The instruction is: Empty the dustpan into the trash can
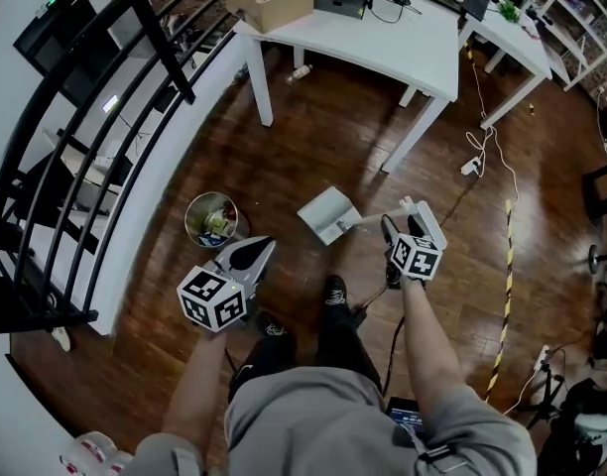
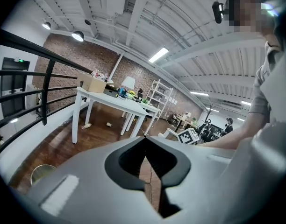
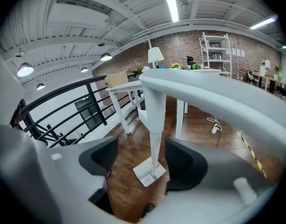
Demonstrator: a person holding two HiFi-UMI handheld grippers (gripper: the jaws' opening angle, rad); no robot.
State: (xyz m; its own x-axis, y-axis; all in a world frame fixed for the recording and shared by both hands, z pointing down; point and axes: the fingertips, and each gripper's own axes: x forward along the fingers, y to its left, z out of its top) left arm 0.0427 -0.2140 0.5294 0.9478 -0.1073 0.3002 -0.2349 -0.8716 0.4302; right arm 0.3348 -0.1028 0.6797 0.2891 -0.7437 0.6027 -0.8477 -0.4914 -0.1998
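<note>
In the head view the dustpan point(image 1: 328, 213) sits on the floor point(image 1: 313, 157), its pan at about 10 o'clock from the right gripper point(image 1: 401, 224). Its long handle point(image 1: 375, 216) runs from the pan back toward 4 o'clock, up into that gripper. The can point(image 1: 211, 219) stands well apart from the pan at its 9 o'clock, with litter showing inside.

The right gripper view shows the right gripper point(image 3: 143, 148) released. Its jaws are spread wide with the handle point(image 3: 154, 120) passing between them, a gap on each side and no pad pressing on it. The pan point(image 3: 150, 171) lies below on the wood.

The left gripper point(image 1: 269, 242) hovers at 5 o'clock of the can, nearer to it than the right one. In its own view the left gripper point(image 2: 144, 137) is clenched tip to tip on nothing, with the can point(image 2: 40, 174) low at 8 o'clock.

Any lift would likely need the right jaws to close on the handle first, then carry the pan toward 9 o'clock.
</note>
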